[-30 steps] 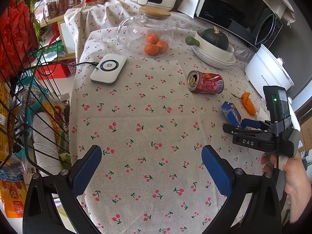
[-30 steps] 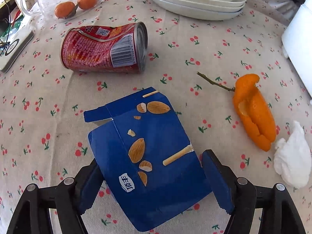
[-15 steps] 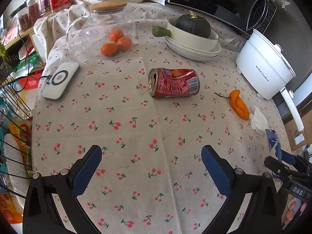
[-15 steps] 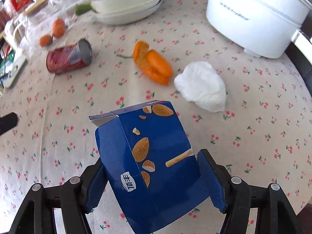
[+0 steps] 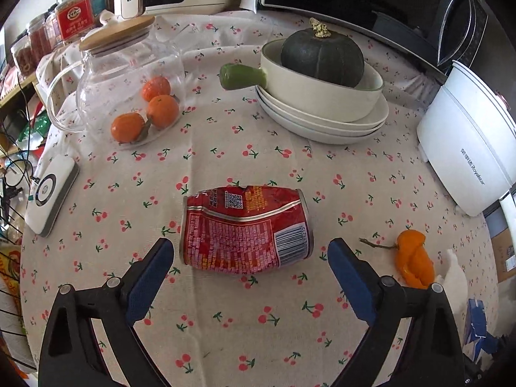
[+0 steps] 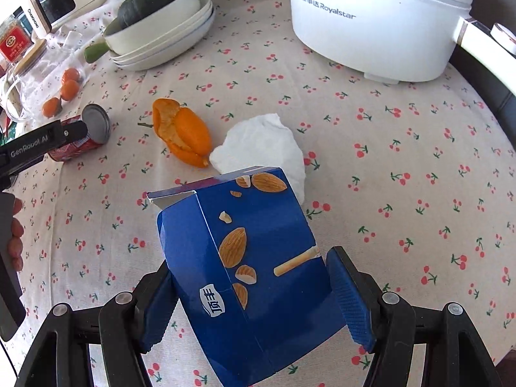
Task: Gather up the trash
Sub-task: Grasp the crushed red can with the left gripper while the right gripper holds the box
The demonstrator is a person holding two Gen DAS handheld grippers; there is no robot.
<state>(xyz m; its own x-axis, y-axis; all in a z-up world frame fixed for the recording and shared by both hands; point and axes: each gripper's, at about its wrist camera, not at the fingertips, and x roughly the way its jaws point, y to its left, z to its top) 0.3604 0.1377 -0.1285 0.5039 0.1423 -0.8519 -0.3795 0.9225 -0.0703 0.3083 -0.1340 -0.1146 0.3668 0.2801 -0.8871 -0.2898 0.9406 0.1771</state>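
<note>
My right gripper [image 6: 254, 290] is shut on a blue almond snack box [image 6: 251, 264] and holds it above the table. A dented red can [image 5: 245, 229] lies on its side on the cherry-print cloth. My left gripper [image 5: 251, 274] is open, its blue pads on either side of the can's near end, not touching it. The can also shows in the right wrist view [image 6: 87, 132]. An orange peel [image 5: 414, 258] and a crumpled white tissue [image 6: 264, 148] lie to the right of the can. The peel also shows in the right wrist view [image 6: 183, 135].
A glass teapot with oranges [image 5: 129, 93] stands at the back left. Stacked white dishes with a green pumpkin [image 5: 322, 54] stand at the back. A white Royalstar cooker [image 5: 471, 148] stands right, a white charger pad [image 5: 51, 193] left, a microwave [image 5: 371, 3] behind.
My left gripper has moved forward and right up to the red can. My right gripper has lifted the blue box and drawn it back toward the table's right edge.
</note>
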